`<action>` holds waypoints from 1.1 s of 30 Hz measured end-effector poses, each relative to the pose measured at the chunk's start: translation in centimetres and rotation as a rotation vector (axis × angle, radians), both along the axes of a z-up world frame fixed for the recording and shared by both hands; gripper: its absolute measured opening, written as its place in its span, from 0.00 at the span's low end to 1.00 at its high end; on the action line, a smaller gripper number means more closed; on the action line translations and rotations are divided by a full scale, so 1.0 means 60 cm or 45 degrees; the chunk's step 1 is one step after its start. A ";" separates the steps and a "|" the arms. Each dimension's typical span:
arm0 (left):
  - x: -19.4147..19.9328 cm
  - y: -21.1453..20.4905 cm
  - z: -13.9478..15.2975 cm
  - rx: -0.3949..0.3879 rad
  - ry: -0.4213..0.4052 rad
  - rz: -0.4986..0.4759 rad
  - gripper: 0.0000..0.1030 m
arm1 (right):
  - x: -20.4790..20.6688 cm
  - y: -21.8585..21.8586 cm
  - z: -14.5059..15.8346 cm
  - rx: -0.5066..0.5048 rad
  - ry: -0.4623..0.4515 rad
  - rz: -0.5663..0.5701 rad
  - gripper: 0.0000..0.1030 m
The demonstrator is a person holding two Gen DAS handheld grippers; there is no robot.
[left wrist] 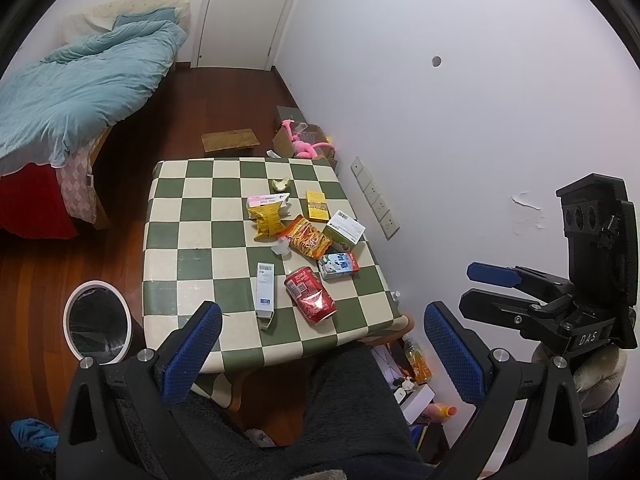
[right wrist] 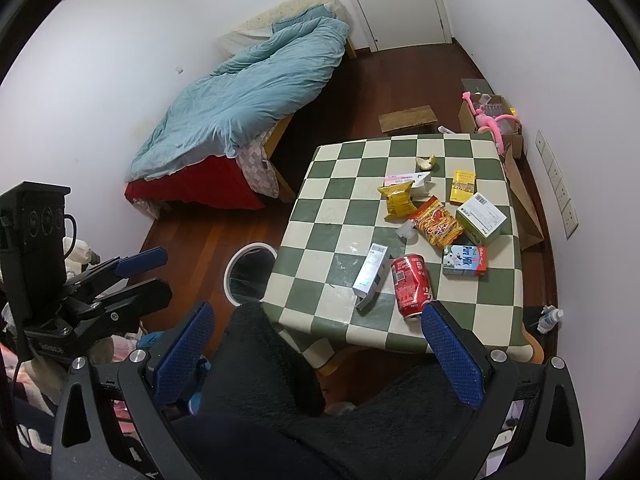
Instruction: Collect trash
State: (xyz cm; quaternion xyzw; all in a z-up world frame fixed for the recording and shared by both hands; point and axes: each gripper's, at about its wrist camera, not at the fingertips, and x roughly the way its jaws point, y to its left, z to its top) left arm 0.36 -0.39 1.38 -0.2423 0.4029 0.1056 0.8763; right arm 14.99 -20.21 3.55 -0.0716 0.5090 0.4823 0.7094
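Observation:
Trash is scattered on the green-and-cream checkered table: a dented red can, a milk carton, a slim white-blue box, an orange snack bag, a yellow snack bag and several small boxes. A white-rimmed trash bin stands on the floor left of the table. My left gripper and right gripper both hover open and empty before the table's near edge.
A person's dark fleece-covered legs fill the foreground. A bed with a blue duvet is at far left. Beyond the table stand a wooden stool and a cardboard box with a pink toy. Bottles lie by the right wall.

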 end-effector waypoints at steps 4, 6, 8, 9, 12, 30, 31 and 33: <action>0.000 -0.001 0.003 -0.001 0.000 -0.001 1.00 | 0.000 0.000 0.000 0.001 0.001 0.001 1.00; 0.000 -0.001 0.003 -0.001 0.000 -0.001 1.00 | 0.000 -0.001 0.000 0.000 0.001 0.002 1.00; -0.001 -0.001 0.003 -0.002 -0.001 -0.001 1.00 | -0.001 -0.001 0.001 0.001 0.001 0.001 1.00; -0.001 -0.001 0.003 0.000 -0.001 -0.002 1.00 | -0.001 -0.001 0.000 0.001 0.001 0.001 1.00; -0.002 0.000 0.001 -0.001 -0.001 -0.003 1.00 | 0.000 -0.001 0.000 0.002 0.001 0.002 1.00; -0.004 -0.002 0.003 -0.004 -0.006 -0.004 1.00 | -0.003 0.000 -0.002 0.007 0.005 0.001 1.00; -0.004 -0.003 0.004 -0.003 -0.006 -0.004 1.00 | -0.003 -0.001 -0.002 0.006 0.005 0.002 1.00; -0.004 -0.002 0.003 -0.005 -0.007 -0.004 1.00 | -0.002 -0.001 -0.002 0.007 0.004 0.001 1.00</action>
